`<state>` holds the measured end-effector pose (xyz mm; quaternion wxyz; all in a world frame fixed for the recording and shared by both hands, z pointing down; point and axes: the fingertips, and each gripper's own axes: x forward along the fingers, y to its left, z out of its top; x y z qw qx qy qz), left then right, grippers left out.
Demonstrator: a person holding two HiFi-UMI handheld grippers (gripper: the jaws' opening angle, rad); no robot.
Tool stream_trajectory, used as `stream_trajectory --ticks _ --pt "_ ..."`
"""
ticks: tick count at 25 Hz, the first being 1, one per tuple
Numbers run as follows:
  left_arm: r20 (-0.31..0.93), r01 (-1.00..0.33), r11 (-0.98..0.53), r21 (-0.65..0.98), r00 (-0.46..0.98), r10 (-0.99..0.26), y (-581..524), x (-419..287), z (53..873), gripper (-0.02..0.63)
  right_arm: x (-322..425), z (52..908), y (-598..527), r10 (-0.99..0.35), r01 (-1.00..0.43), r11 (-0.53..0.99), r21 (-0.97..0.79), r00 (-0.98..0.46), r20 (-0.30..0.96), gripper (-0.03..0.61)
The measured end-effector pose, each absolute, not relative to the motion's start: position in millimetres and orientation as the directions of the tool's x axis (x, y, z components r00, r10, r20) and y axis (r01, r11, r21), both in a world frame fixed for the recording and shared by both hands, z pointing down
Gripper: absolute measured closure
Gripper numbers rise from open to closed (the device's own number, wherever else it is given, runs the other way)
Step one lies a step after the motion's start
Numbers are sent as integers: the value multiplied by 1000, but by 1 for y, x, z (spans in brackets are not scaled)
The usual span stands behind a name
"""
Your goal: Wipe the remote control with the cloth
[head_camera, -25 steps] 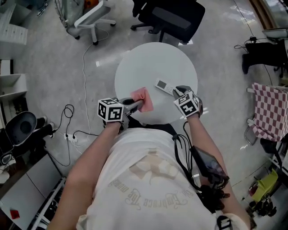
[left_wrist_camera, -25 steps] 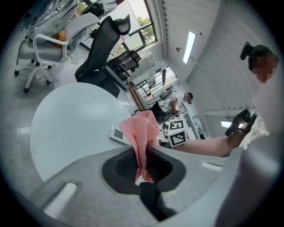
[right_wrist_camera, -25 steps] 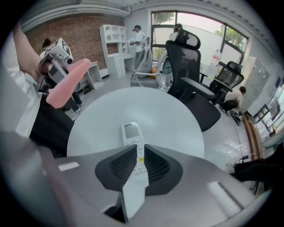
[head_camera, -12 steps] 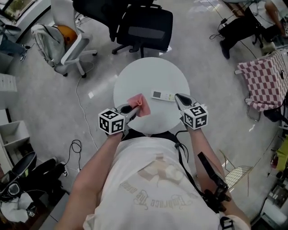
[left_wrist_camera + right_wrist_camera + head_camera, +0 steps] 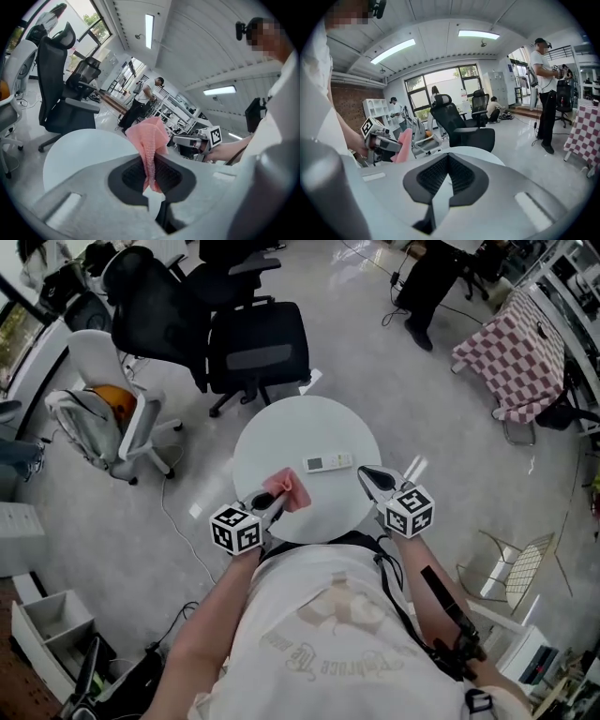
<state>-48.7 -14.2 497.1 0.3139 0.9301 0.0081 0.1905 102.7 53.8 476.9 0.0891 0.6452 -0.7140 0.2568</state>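
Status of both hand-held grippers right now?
Left hand-held gripper: closed on the pink cloth.
Right hand-held gripper: closed, holding nothing.

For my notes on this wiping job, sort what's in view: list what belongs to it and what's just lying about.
Job: pink cloth, clamped in the left gripper; remote control on the round white table; right gripper, shut and empty.
Lying about: black office chair; white chair; checked cloth.

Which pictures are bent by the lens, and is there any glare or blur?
Left gripper view and right gripper view: strong fisheye bending, dark corners, bright ceiling lamps. Left gripper view: the cloth is sharp. Head view: mild bending, pale reflections on the floor; the remote control is small but clear.
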Motion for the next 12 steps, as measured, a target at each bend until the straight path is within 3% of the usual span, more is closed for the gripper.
stream_trajectory --ticks 12 --pt "341 -3 -836 549 914 221 7 -42 478 595 94 468 91 -914 -953 -65 -294 -62 401 571"
